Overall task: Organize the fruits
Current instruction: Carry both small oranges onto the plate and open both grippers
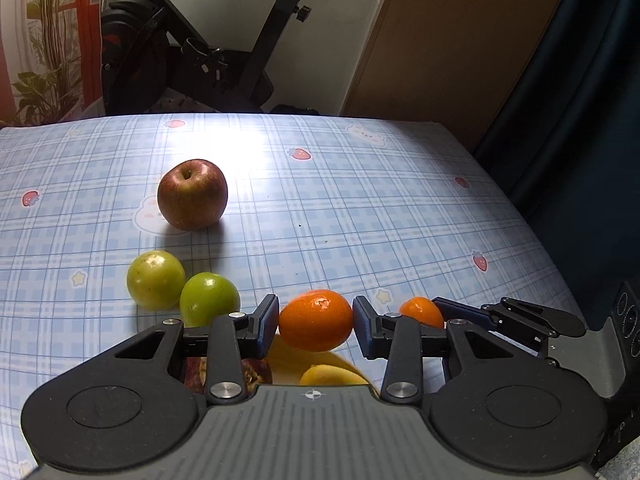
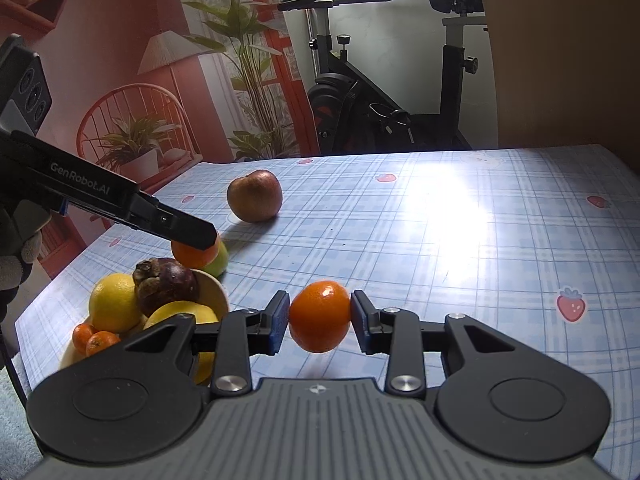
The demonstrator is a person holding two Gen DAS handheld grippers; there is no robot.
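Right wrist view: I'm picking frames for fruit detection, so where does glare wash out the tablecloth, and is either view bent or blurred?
Right wrist view: window glare bleaches the tablecloth right of the apple; the held orange stays sharp. Left wrist view: a milder bright patch behind the apple; fisheye bows the table's far edge in both; no motion blur.

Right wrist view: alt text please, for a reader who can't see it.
The right gripper clamps a small orange above a blue checked tablecloth. At left, the left gripper holds another orange over a bowl of mixed fruit; a red apple sits beyond.
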